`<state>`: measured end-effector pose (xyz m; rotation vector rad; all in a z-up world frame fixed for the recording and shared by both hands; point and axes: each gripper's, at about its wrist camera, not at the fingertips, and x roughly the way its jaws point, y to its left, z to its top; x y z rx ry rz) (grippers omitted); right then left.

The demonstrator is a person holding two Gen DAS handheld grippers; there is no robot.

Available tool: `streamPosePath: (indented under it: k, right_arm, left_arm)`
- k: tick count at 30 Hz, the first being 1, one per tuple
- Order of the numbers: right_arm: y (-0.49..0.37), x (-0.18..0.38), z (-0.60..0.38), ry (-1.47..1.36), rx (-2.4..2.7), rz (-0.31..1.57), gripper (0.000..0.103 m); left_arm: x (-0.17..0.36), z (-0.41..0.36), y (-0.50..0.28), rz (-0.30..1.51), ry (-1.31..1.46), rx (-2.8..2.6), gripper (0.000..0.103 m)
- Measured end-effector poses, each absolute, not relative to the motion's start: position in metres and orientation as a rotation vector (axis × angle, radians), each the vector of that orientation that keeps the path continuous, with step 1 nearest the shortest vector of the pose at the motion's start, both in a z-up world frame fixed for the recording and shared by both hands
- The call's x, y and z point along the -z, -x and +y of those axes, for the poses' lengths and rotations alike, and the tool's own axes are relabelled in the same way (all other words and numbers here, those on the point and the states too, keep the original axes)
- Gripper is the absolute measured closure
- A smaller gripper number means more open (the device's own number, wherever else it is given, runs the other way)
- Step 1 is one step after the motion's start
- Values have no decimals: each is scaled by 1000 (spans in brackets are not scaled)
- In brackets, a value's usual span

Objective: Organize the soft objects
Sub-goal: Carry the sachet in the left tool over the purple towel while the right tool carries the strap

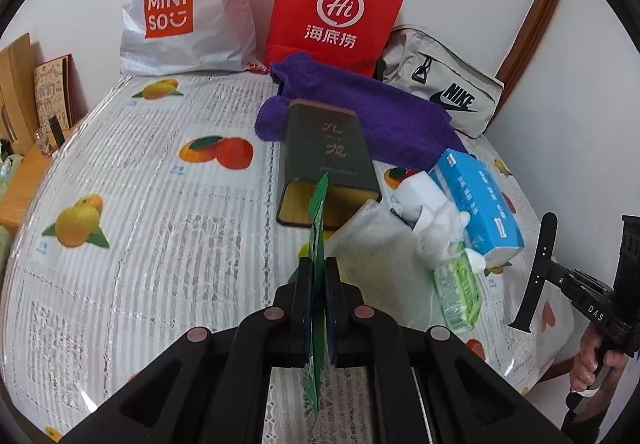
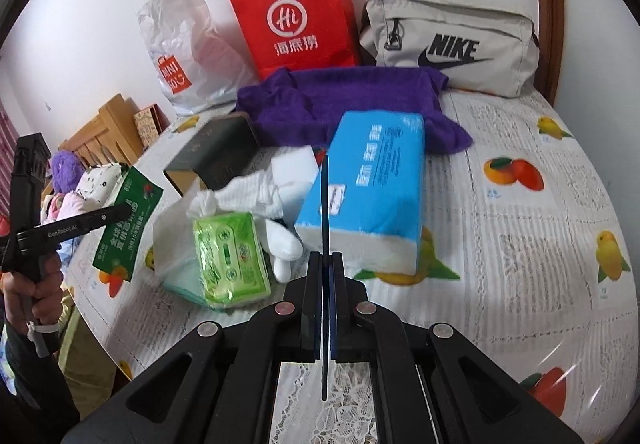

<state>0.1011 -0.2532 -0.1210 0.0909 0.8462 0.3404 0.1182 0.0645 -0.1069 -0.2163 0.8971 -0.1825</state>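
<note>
My left gripper (image 1: 319,264) has its jaws pinched on a green packet (image 1: 318,228), held edge-on above the table (image 1: 140,244) so its print is unreadable here. My right gripper (image 2: 325,264) has its jaws pressed together on nothing. The blue tissue pack (image 2: 372,184) is blurred, and it hides part of the purple towel (image 2: 340,100).
</note>
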Motion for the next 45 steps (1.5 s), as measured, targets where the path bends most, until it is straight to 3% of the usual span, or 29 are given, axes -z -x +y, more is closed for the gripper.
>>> streamPosePath:
  k: [12, 26, 45]
  right_arm:
    - [-141, 80, -260, -81, -336, 788, 100]
    - [-254, 52, -256, -36, -323, 763, 100]
    - [-390, 114, -252, -41, -298, 936, 100]
  left_arm:
    - [69, 62, -163, 873, 212, 196, 97]
    - [44, 61, -259, 876, 194, 175, 97]
    - [86, 26, -403, 967, 199, 226, 97]
